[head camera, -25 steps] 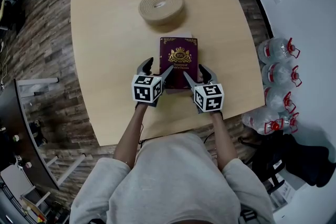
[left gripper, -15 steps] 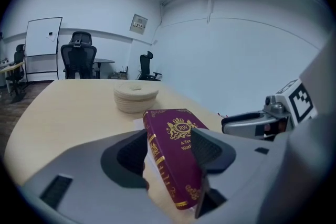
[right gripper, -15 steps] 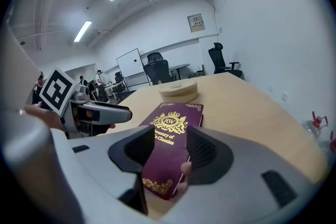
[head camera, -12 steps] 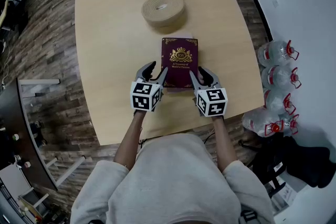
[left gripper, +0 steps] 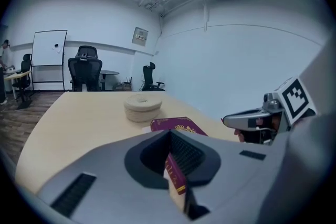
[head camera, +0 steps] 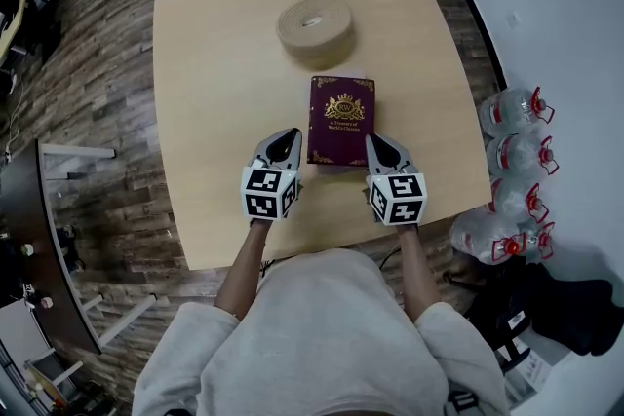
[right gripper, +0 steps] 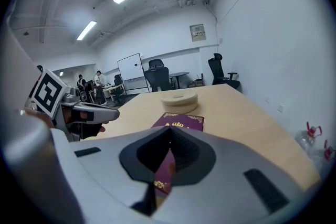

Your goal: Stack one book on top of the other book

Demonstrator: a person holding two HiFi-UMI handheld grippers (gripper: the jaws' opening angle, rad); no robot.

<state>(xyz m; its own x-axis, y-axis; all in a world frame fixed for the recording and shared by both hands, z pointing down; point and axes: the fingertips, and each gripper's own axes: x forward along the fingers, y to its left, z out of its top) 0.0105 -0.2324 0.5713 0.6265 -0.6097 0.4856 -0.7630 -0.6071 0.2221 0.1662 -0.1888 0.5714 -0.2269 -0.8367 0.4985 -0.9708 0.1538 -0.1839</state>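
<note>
Claws-wise: held left gripper and right gripper shut, empty, flanking maroon book mid-frame, probably done stacking.

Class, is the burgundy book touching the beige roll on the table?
Apart. The head view shows bare table between the burgundy book and the beige roll.

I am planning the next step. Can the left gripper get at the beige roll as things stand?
Probably yes: the left gripper, shut and empty, has bare table between it and the beige roll; the burgundy book lies right of that path. Its jaws must open first.
</note>
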